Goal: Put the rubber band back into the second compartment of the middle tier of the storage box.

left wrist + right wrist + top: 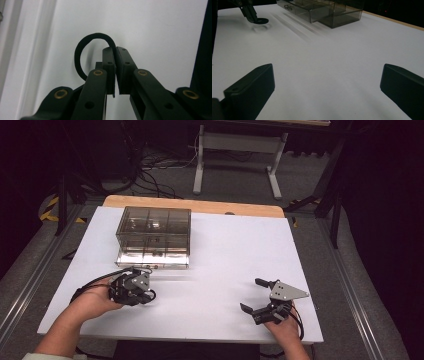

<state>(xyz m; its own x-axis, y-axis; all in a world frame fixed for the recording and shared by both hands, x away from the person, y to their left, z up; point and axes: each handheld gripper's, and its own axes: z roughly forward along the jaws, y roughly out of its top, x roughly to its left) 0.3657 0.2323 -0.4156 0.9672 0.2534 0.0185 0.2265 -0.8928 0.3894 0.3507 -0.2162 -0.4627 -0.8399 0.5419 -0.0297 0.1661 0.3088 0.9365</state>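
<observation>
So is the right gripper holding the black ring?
No, the right gripper stands open over bare white table; the black ring is pinched in the left gripper.

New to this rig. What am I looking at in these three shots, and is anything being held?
No robot arm here: a person holds a two-jaw claw in each hand over a white table. The high view looks down from above the person's side. The other two pictures come from cameras riding on each claw, looking along its black jaws. The left claw is shut on a black ring, pinching its band. The right gripper view shows the ring just above the table, near the box. The right claw is open, nothing between its jaws. At the back stands a smoked clear drawer box, its lowest drawer pulled partly out.
</observation>
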